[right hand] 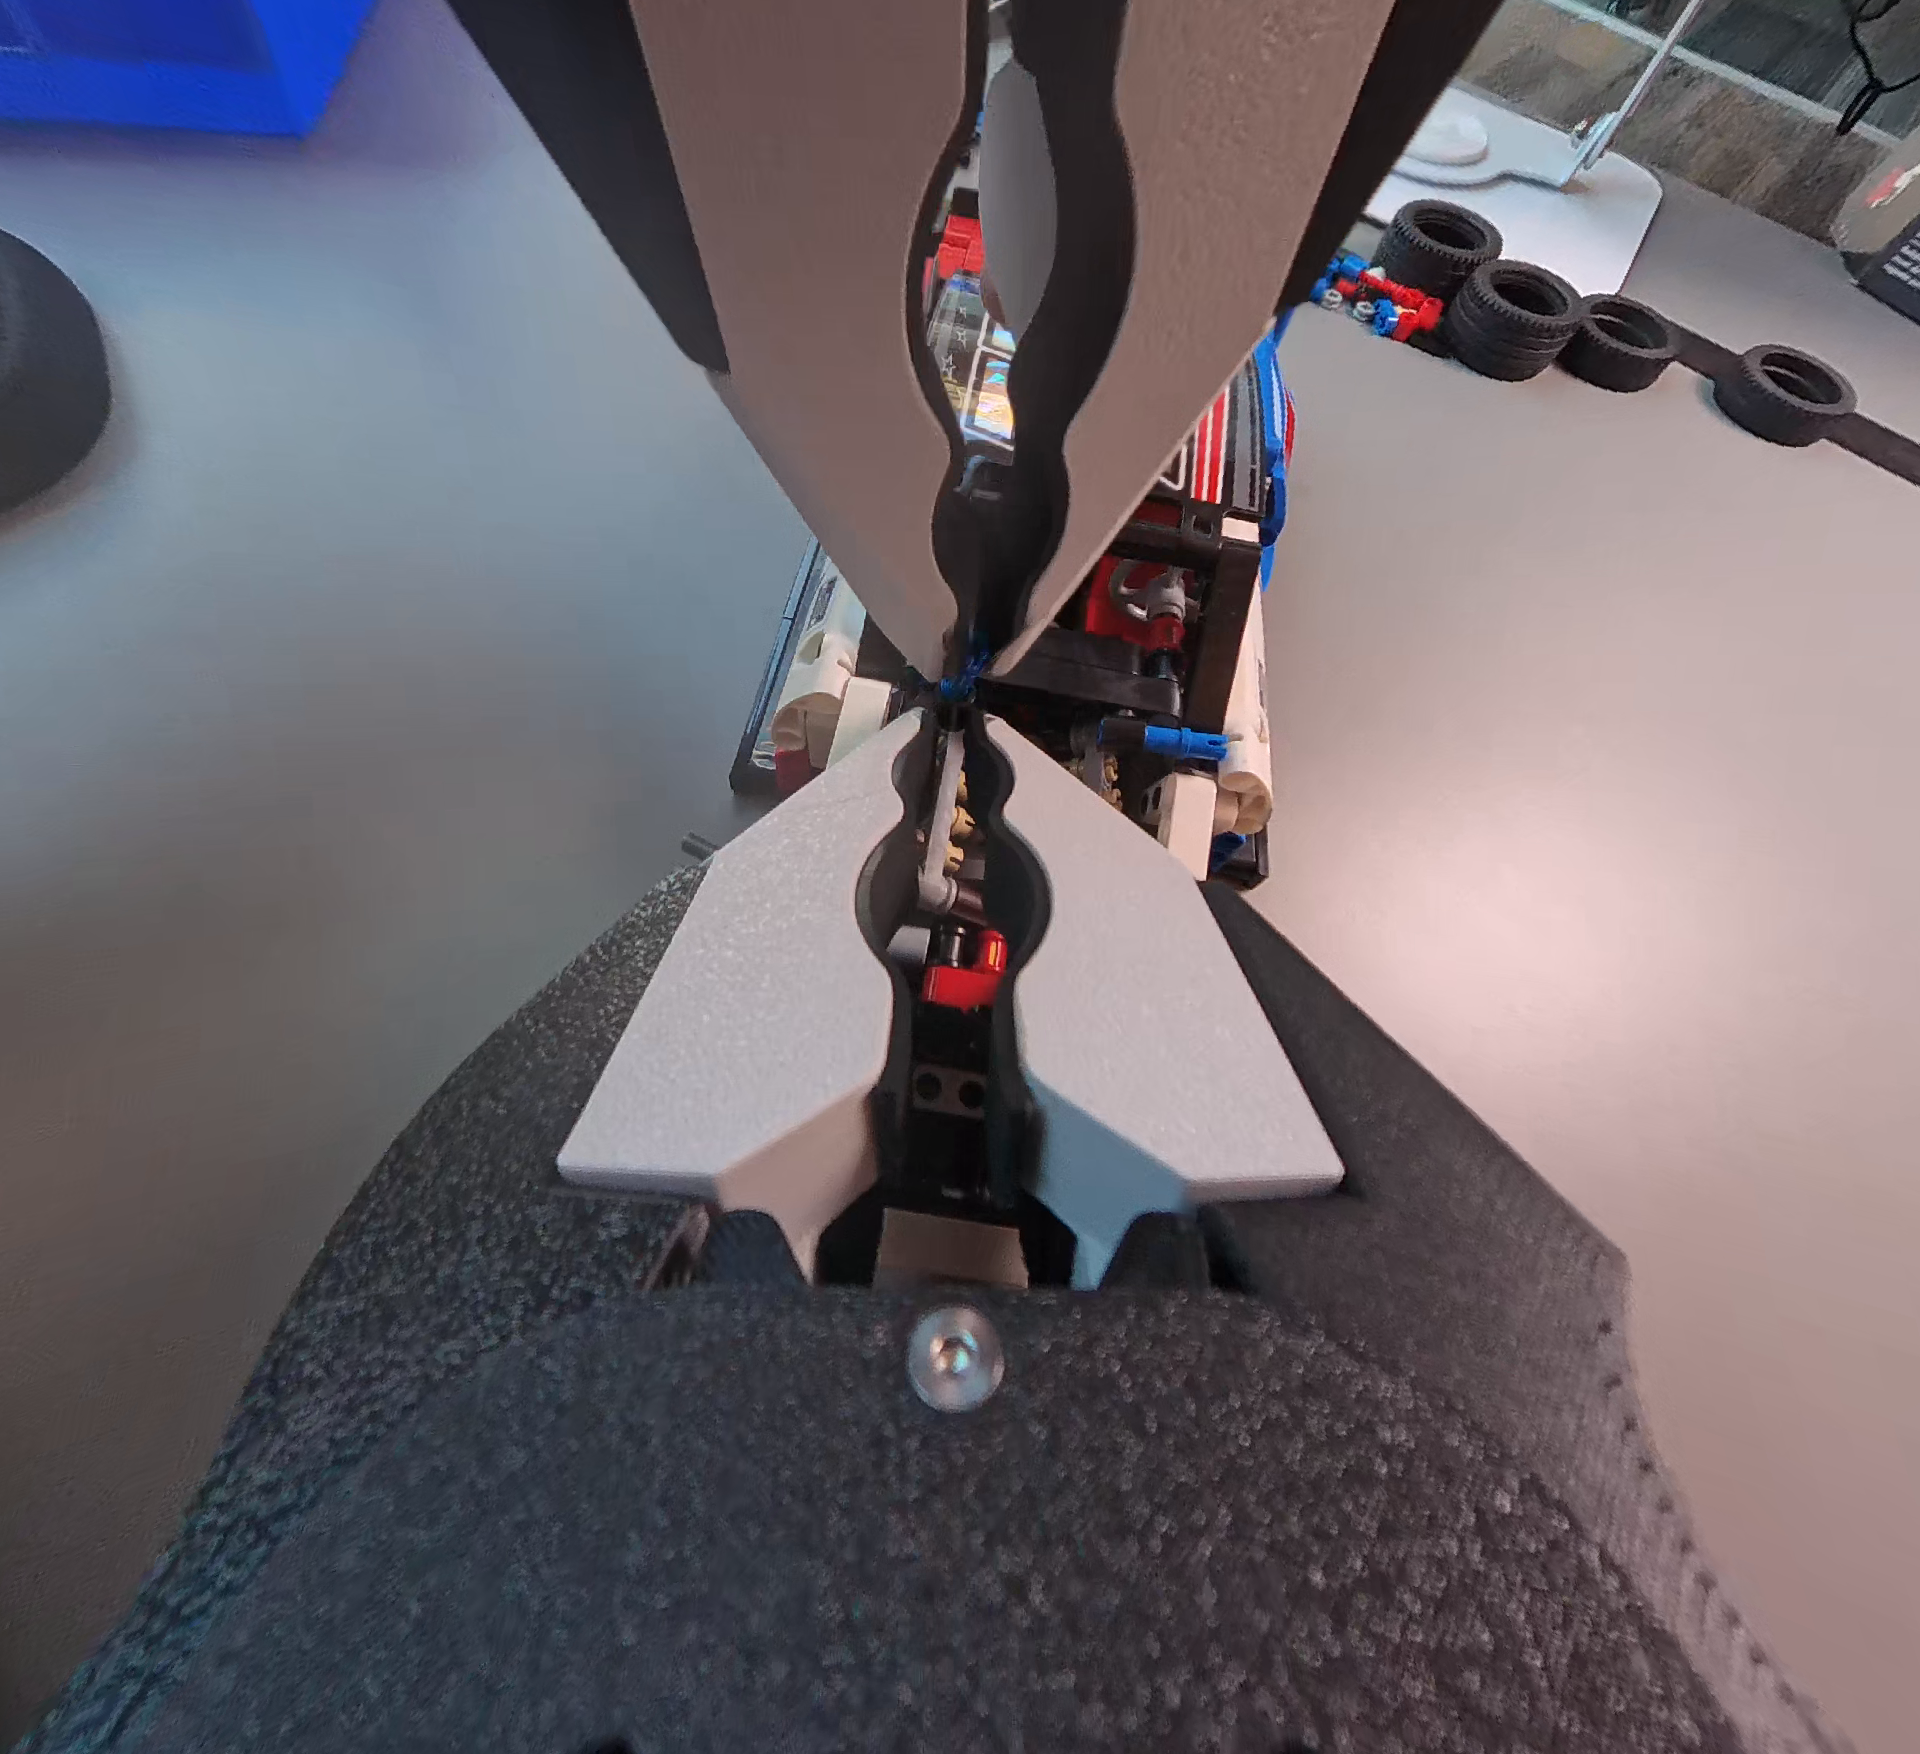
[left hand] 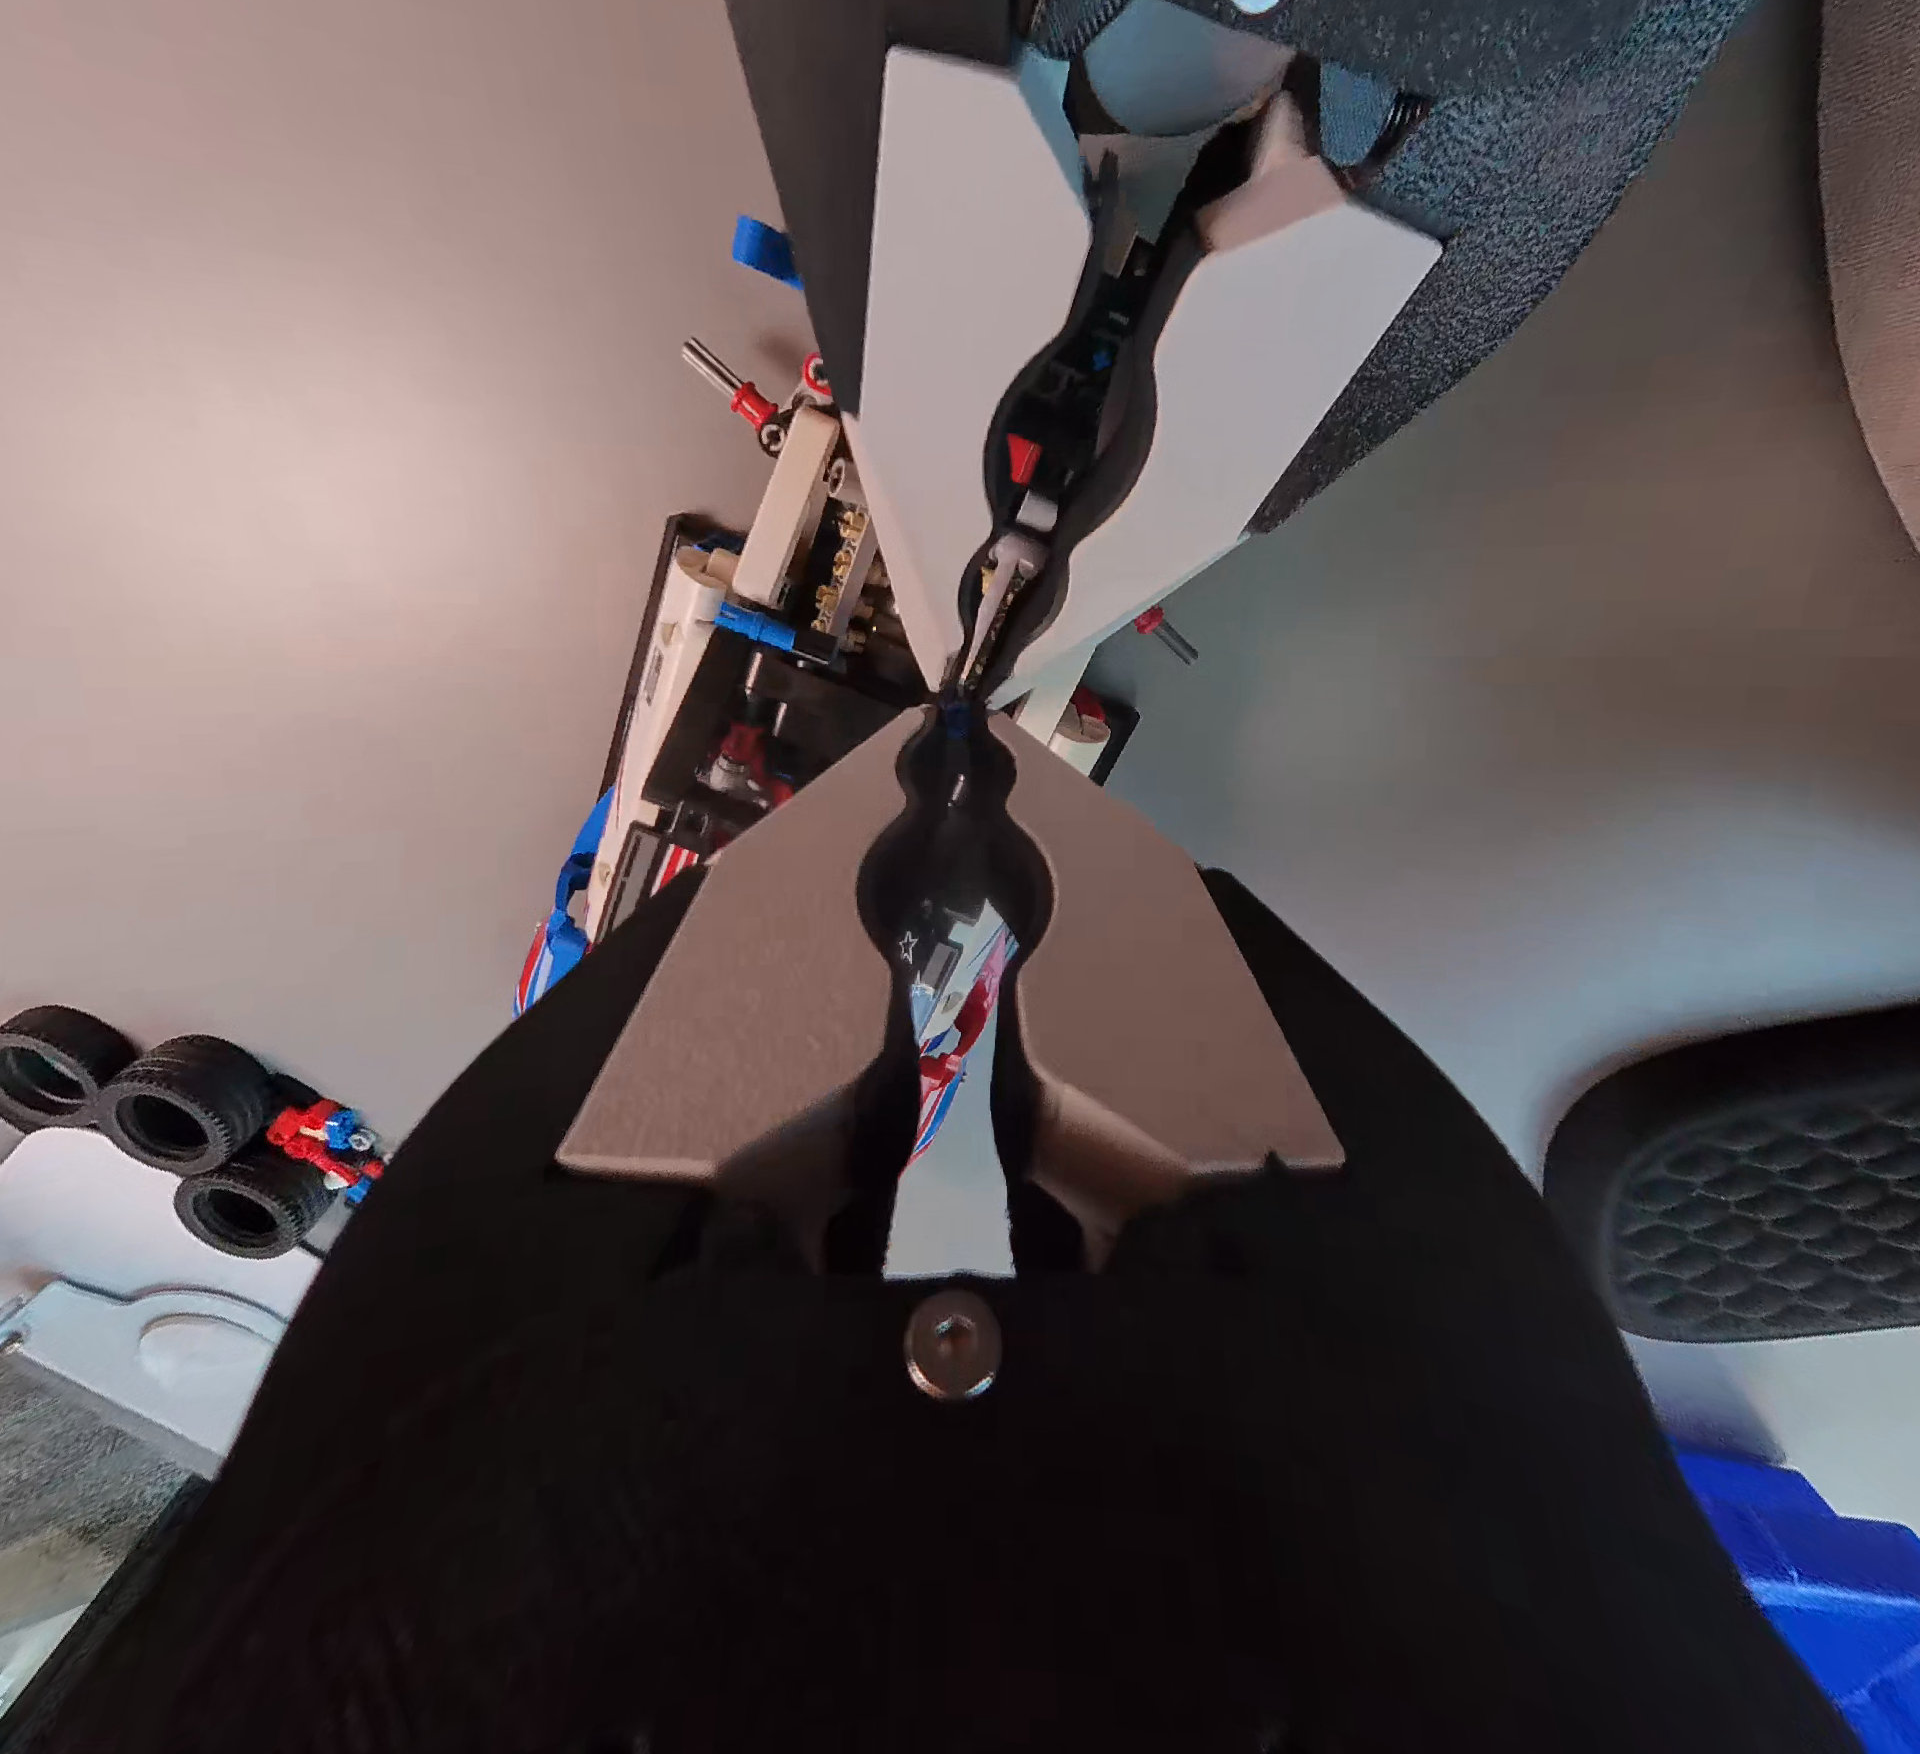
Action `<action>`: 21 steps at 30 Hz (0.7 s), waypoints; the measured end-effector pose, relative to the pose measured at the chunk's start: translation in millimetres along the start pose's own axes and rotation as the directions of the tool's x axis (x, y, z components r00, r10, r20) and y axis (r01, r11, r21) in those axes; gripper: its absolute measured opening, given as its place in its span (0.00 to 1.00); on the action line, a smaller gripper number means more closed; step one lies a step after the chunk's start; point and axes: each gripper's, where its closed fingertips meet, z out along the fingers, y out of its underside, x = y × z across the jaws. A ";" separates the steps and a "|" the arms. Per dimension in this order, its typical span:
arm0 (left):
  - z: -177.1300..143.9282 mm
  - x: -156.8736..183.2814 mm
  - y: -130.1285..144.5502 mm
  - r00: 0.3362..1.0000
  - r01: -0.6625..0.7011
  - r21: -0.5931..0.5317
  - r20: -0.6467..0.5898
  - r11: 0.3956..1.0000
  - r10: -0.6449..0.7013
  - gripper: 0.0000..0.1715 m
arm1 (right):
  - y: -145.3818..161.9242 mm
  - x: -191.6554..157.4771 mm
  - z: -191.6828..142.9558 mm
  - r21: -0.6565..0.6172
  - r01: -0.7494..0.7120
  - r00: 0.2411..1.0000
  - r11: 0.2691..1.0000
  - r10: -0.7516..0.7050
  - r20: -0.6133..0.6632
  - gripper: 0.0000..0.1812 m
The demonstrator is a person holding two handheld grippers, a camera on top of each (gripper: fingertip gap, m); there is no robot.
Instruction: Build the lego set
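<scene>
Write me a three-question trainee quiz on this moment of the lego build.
1. True or false: the tyres are already fitted on the lego car.
2. What colour is the small piece pinched at the tips of the left gripper? A red, B blue, C yellow.
3. In the right wrist view, how many loose tyres lie on the table?

Key: 1 false, they lie loose on the table, apart from the car. 2 B. 3 four.
</scene>
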 end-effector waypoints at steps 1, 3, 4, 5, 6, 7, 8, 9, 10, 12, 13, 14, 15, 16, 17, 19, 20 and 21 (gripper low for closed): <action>0.3 0.3 0.5 1.000 0.005 0.019 0.003 1.000 -0.005 0.01 | -0.5 -0.4 0.6 0.006 -0.003 1.000 1.000 0.003 -0.001 0.01; 0.3 0.5 2.4 1.000 0.001 0.037 0.017 0.999 -0.002 0.01 | -1.7 -1.0 1.7 0.016 -0.003 1.000 1.000 0.003 -0.001 0.01; 0.1 0.6 3.2 1.000 0.003 0.044 0.020 0.999 -0.004 0.01 | -2.4 -1.0 2.0 0.021 -0.006 1.000 1.000 0.006 -0.001 0.01; 0.1 0.8 3.5 1.000 0.000 0.057 0.022 0.998 -0.001 0.01 | -3.0 -1.2 2.2 0.025 -0.009 1.000 1.000 0.009 -0.002 0.01; 0.0 0.6 3.4 1.000 -0.002 0.076 0.025 0.997 0.000 0.01 | -3.3 -1.1 2.1 0.029 -0.010 1.000 1.000 0.011 -0.004 0.01; 0.1 0.7 3.2 1.000 0.001 0.099 0.025 0.995 -0.003 0.01 | -3.7 -1.0 1.8 0.033 -0.009 1.000 0.999 0.009 -0.008 0.01; -0.2 0.6 3.4 1.000 0.013 0.121 0.022 0.993 -0.015 0.01 | -4.1 -0.9 1.5 0.038 -0.009 1.000 0.999 0.010 -0.012 0.02; -0.5 0.5 3.8 0.999 0.027 0.144 0.017 0.989 -0.029 0.02 | -4.7 -0.9 1.2 0.043 -0.012 1.000 0.999 0.012 -0.015 0.02; -0.8 0.2 4.1 0.999 0.037 0.168 0.014 0.985 -0.040 0.02 | -5.4 -0.6 1.1 0.048 -0.015 1.000 0.999 0.016 -0.019 0.03; -0.9 0.0 3.8 0.998 0.049 0.221 0.016 0.974 -0.053 0.02 | -6.2 -0.4 1.0 0.054 -0.017 1.000 0.998 0.018 -0.022 0.03; -0.9 0.0 3.3 0.998 0.059 0.248 0.016 0.967 -0.065 0.01 | -6.2 -0.5 1.0 0.053 -0.016 1.000 0.998 0.017 -0.023 0.04; -0.9 0.0 3.2 0.997 0.068 0.271 0.014 0.960 -0.074 0.02 | -6.2 -1.0 1.1 0.049 -0.015 1.000 0.999 0.016 -0.021 0.03; -1.1 0.0 3.5 0.997 0.075 0.289 0.014 0.954 -0.082 0.02 | -6.0 -1.5 1.3 0.043 -0.016 1.000 0.999 0.017 -0.018 0.04; -1.2 -0.3 3.8 0.996 0.074 0.303 0.019 0.950 -0.084 0.02 | -5.8 -1.7 1.5 0.034 -0.019 1.000 0.999 0.020 -0.014 0.04; -1.2 -0.4 3.8 0.996 0.069 0.315 0.029 0.947 -0.082 0.02 | -5.1 -2.1 1.8 0.021 -0.023 1.000 1.000 0.024 -0.008 0.04; -1.1 -0.3 3.9 0.996 0.048 0.328 0.052 0.944 -0.069 0.01 | -4.5 -1.7 2.8 -0.005 -0.035 0.999 0.999 0.035 -0.004 0.04; -1.1 -0.5 4.1 0.996 0.038 0.329 0.063 0.944 -0.062 0.01 | -3.9 -1.2 3.5 -0.020 -0.037 0.999 0.999 0.037 -0.005 0.04; -1.1 -0.8 4.1 0.996 0.029 0.330 0.073 0.943 -0.056 0.02 | -3.4 -0.6 4.1 -0.033 -0.037 0.999 0.999 0.037 -0.008 0.04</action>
